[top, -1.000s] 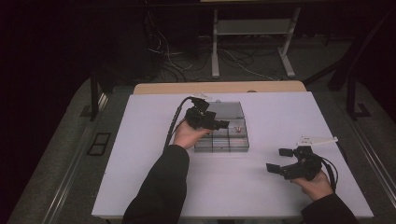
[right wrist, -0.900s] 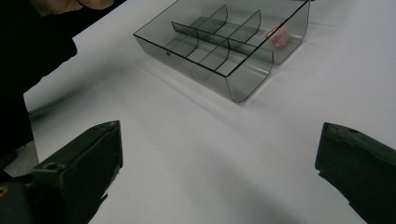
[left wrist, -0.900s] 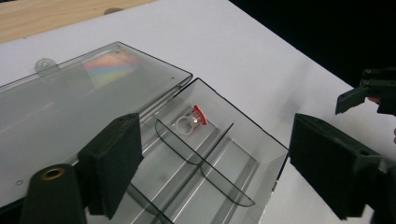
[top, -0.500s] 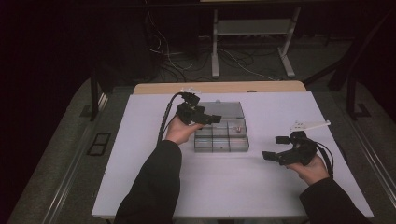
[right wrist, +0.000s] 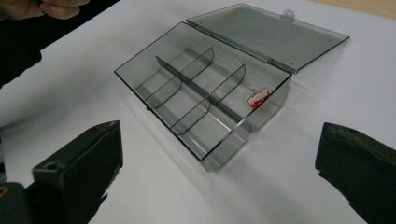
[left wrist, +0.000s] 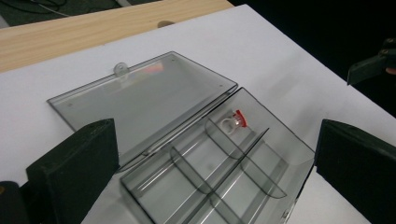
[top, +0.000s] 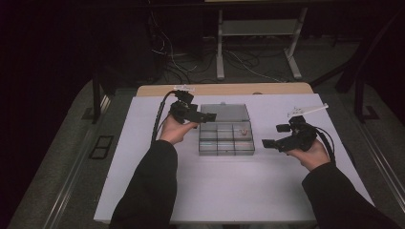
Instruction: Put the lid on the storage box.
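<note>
High view: I am holding my left gripper just above the box's left rear corner, jaws pointing across its lid. Its jaws have just been opening and are now standing wide apart with nothing between them. I am holding my right gripper to the right of the box, clear of it, jaws pointing toward it and also spread apart, gripping nothing. The box is sitting open on the white sheet, lid lying flat behind the tray. A small red-and-white item is lying in the box's rear right compartment.

Left gripper view: my two jaws are framing the box from either side without touching it. The lid is lying flat on the sheet, its small tab at the far edge. The item is resting in a corner compartment next to the hinge side. The remaining compartments of the box are showing bare floor.

Right gripper view: my jaws are standing wide, short of the box and apart from it. The item is showing through the box's end wall nearest the lid. My left hand is appearing beyond the box's far end.
</note>
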The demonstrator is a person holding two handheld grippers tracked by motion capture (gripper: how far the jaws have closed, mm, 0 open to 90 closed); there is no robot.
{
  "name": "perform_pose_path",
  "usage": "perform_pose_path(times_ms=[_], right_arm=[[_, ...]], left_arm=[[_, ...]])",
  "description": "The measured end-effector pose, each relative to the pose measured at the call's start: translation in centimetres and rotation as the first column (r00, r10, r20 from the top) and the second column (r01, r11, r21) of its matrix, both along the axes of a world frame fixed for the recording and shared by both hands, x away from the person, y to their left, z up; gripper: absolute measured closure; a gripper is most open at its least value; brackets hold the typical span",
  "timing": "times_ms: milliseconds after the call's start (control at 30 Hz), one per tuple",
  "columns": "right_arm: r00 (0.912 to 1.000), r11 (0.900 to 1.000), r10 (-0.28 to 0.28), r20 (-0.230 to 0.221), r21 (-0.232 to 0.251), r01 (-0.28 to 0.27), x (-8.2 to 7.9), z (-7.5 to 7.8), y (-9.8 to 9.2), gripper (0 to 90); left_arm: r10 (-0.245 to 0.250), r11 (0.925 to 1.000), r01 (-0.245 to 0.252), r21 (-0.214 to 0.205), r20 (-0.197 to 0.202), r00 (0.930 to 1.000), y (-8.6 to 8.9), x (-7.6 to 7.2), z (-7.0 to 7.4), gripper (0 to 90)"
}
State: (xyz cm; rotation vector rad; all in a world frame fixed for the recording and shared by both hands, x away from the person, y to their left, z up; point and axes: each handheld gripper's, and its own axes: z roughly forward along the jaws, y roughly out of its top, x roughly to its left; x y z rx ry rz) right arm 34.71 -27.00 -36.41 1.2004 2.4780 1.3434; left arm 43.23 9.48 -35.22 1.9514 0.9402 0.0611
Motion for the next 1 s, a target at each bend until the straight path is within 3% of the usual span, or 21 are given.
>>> perform_pose_path(times_ms=[367,600,800,1000], right_arm=[[0.9999,0.999,0.013,0.01,-0.042,-0.012,2.7,1.5,1.9,0.6],[0.9998,0.9984,0.012,0.014,-0.056,-0.011,4.3,2.0,2.9,0.6],[0.9999,0.9985,-0.007,0.012,-0.055,0.007,5.9,2.1,3.2,0.7],[0.999,0.9988,-0.044,0.01,-0.022,0.045,7.4,1.5,3.2,0.7]], left_arm=[[0.057,0.9984,-0.057,-0.003,-0.014,0.9983,1.9,1.0,0.1,0.0],[0.074,0.9972,-0.075,-0.005,-0.034,0.9966,2.8,2.0,-0.7,0.0],[0.098,0.995,-0.099,-0.018,-0.043,0.9943,3.3,2.7,-1.5,0.0],[0.12,0.9916,-0.123,-0.041,-0.066,0.9906,3.7,3.5,-2.5,0.0]])
